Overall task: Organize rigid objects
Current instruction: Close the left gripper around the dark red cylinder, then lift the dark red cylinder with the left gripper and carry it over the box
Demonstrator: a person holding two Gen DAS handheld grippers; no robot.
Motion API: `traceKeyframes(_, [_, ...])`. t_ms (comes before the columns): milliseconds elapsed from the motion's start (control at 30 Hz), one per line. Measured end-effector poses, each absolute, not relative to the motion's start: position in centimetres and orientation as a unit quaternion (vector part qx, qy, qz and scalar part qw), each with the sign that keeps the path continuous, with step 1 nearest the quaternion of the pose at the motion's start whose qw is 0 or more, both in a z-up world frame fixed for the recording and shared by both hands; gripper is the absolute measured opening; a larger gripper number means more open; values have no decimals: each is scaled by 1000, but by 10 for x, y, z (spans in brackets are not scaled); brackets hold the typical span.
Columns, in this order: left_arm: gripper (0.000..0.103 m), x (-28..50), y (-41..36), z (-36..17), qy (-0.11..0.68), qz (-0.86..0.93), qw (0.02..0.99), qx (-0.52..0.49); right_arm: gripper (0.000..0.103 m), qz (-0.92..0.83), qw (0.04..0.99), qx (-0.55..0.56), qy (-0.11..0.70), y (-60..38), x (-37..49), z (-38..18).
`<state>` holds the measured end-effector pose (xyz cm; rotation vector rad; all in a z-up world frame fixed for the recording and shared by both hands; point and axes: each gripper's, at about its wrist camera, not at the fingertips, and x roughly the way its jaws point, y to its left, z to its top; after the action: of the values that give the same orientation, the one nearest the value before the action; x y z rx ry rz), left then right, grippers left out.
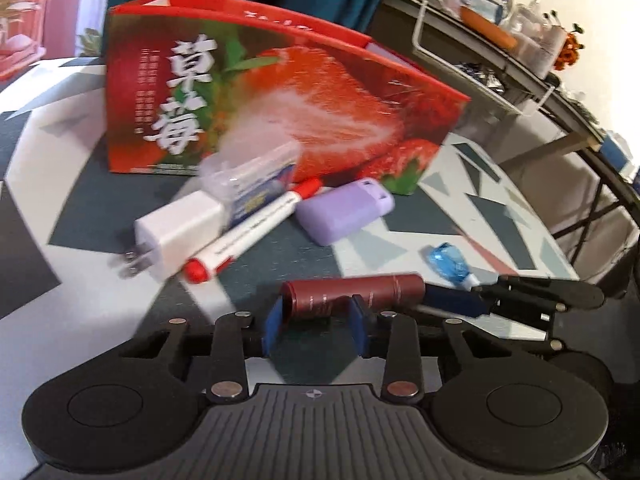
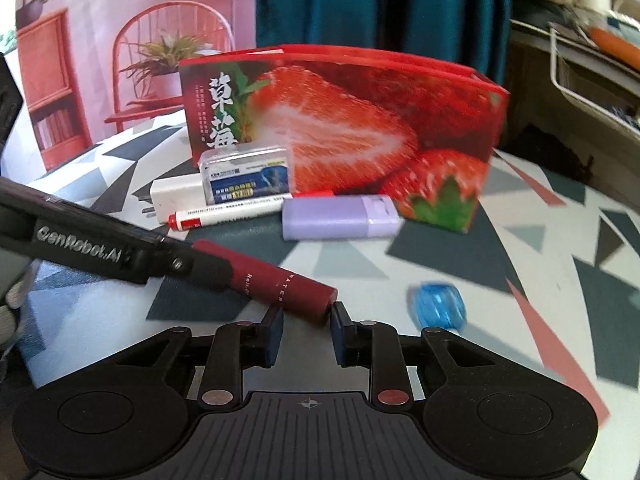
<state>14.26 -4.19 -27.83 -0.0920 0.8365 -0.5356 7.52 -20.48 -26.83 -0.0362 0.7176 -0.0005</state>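
Item: dark red cylindrical tube, lettered "WATER" along its side. It lies low in the centre of both wrist views, just above the gripper bodies.

Held by: left gripper, blue pads narrowed onto one end of the tube; right gripper, pads closed on the other end. One grip at each end suggests either a pull on a cap or a steady two-handed carry; which one cannot be told.

Receptacle, presumed: strawberry-printed box, open-topped, upper middle of frame.

Awaiting sorting, clustered against the box front at mid-frame:
- white plug charger, prongs outward
- red-capped white marker, lying across it
- clear-cased blue packet
- lilac case

Apart, lower right: blue-wrapped sweet on the patterned tablecloth.
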Motion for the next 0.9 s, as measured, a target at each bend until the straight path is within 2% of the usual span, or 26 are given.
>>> traceKeyframes(300, [36, 141, -35, -276, 389, -250, 886, -32, 26, 8, 943, -29, 331, -202, 83, -275])
traceKeyframes(400, [39, 139, -35, -277, 387, -258, 885, -33, 28, 8, 944, -41, 327, -199, 81, -276])
traceKeyframes(900, [39, 137, -34, -279, 385, -265, 883, -34, 28, 10, 945, -51, 324, -197, 79, -276])
